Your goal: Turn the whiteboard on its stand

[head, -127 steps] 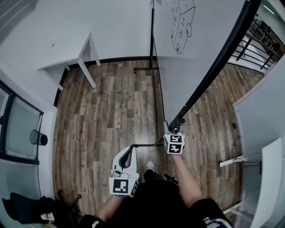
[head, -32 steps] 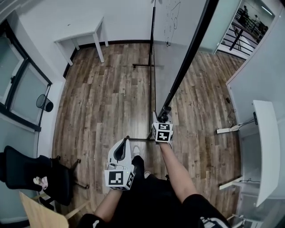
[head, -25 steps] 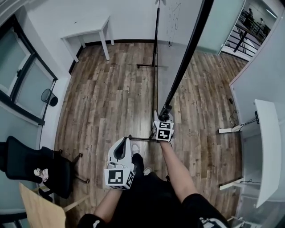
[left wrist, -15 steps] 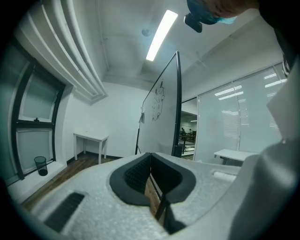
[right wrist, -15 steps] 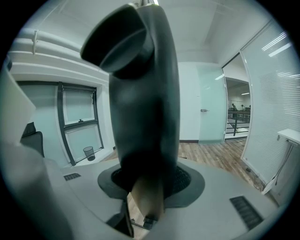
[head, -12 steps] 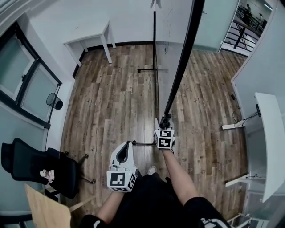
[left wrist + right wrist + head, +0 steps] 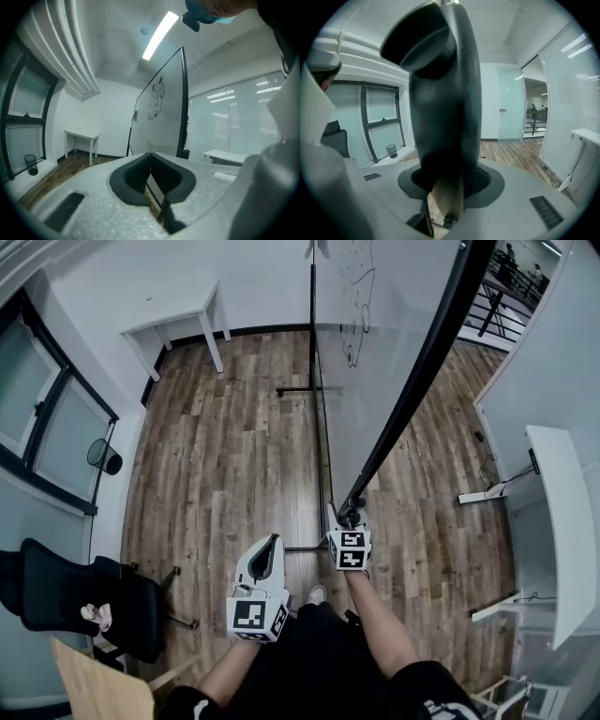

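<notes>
Right gripper (image 7: 348, 517) fingers clamped on whiteboard (image 7: 375, 357) frame edge; left gripper (image 7: 265, 554) fingers together, empty. Small table (image 7: 173, 313), office chair (image 7: 66, 589) nearby. Board top cut off.

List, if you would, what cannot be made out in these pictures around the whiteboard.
- Black marker sketch on the white whiteboard: too small and steeply foreshortened in the head view; tiny in the left gripper view too.
- Whiteboard's top: cut off by the head view's upper edge.
- Right tongs: mostly covered by the board's black frame, which fills the right gripper view.
</notes>
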A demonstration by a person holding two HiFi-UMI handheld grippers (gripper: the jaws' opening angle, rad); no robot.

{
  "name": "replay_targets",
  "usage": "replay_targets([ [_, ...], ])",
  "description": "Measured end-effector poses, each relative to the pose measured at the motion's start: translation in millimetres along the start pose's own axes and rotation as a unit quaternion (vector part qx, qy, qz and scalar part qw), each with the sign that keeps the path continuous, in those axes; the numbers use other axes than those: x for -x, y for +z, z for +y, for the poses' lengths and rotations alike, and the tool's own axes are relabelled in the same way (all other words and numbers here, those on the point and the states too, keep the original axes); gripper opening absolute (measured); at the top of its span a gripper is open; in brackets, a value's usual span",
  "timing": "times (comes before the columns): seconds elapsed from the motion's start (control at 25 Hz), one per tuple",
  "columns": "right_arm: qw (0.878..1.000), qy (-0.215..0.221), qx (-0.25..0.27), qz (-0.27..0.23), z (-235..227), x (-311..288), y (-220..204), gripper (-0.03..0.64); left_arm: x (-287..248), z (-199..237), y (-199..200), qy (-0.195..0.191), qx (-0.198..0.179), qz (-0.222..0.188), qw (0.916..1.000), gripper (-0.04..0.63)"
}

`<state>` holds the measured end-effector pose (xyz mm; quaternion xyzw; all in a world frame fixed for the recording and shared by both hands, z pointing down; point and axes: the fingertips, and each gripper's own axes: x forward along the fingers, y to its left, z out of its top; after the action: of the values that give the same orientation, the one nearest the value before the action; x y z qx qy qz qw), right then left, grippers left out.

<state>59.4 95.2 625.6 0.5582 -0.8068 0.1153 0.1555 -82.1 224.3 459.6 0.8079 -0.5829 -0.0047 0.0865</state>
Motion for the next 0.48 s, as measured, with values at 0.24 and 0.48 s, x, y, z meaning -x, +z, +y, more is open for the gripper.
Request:
replay_targets([
  [0.24, 1.0, 0.002, -0.001, 0.003, 5.7, 21.2, -11.3, 0.152, 2.5, 6.1, -1.0, -0.025, 0.002, 0.006, 0.9997, 0.017],
  [0.48, 1.0, -0.001, 0.002, 0.004, 8.6, 35.4, -11.7, 0.152, 2.1, 20.8, 3.4, -0.031, 0.011, 0.008, 0.9994, 0.016],
])
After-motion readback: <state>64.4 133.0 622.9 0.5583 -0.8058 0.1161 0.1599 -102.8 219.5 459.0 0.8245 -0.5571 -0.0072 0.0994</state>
